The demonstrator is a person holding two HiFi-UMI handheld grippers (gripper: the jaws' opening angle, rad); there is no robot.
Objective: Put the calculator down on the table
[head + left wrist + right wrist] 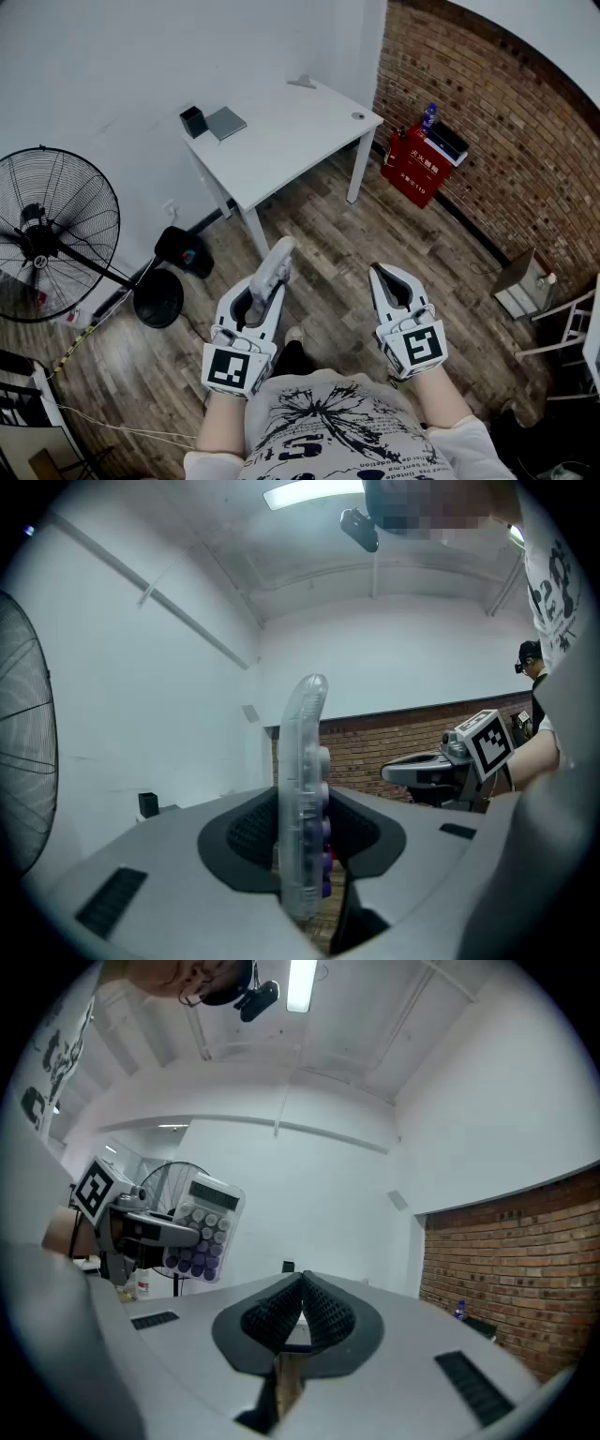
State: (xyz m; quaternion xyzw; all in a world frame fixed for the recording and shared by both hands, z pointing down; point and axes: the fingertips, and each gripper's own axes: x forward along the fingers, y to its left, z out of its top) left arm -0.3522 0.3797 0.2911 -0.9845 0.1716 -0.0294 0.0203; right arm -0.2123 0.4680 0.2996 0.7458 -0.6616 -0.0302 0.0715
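White table (281,141) stands on wood-plank floor (328,281) against the far wall. On its left end: black container (193,121), flat grey pad (226,123) just beside it (kind unclear); small round item (358,116) at right corner. On floor: fan base (157,298) and black bag (184,251) left, red box (411,165) right.

White table (291,131); clear calculator (298,761) (purple keys (325,857))
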